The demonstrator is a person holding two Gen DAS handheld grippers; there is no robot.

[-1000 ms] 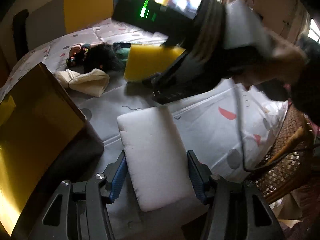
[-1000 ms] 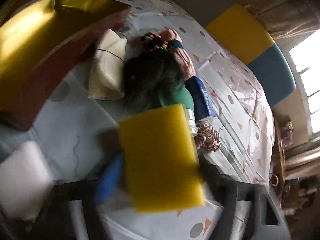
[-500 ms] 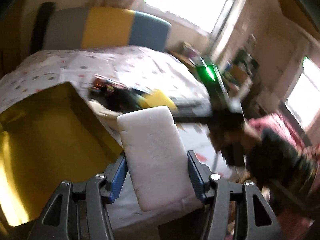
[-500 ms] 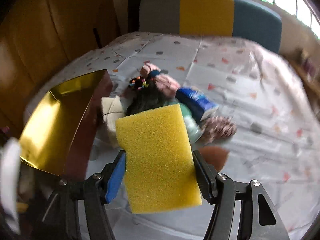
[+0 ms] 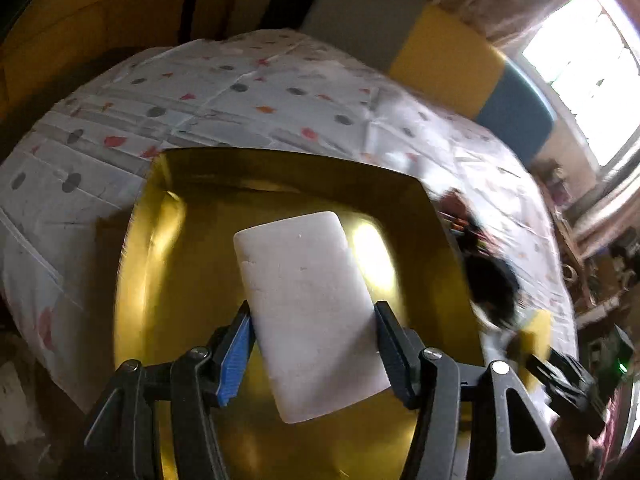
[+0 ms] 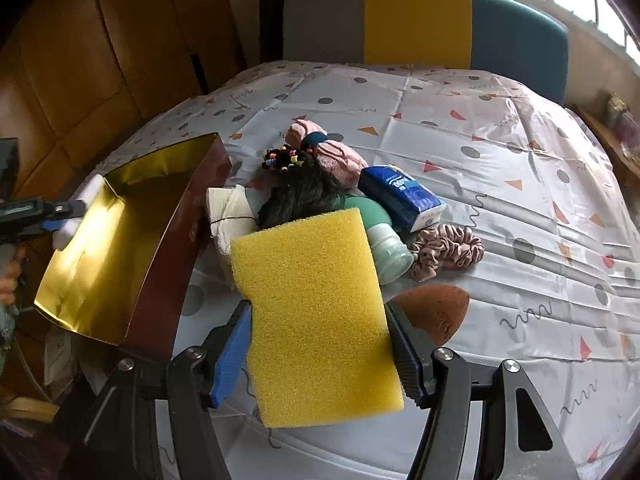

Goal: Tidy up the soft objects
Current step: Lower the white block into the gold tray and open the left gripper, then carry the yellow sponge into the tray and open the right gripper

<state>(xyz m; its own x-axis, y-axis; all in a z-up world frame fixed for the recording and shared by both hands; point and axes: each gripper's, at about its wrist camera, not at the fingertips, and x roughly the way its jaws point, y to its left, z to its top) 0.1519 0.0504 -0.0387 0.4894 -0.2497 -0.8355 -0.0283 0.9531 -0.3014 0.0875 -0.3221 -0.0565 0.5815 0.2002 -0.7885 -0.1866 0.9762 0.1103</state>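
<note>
The left gripper (image 5: 312, 354) is clamping the white sponge (image 5: 308, 312) above the gold-lined box (image 5: 192, 184), seemingly not touching it. The right gripper (image 6: 318, 354) is gripping the yellow sponge (image 6: 316, 312) over the bed (image 6: 520, 216).

Two sponges are counted: one white sponge (image 5: 310, 312) and one yellow sponge (image 6: 316, 316). One gold-lined box (image 6: 120, 240), one blue tissue pack (image 6: 402, 196), one pink scrunchie (image 6: 448, 250), one green bottle (image 6: 386, 250) and one brown teardrop sponge (image 6: 434, 312) are seen.
</note>
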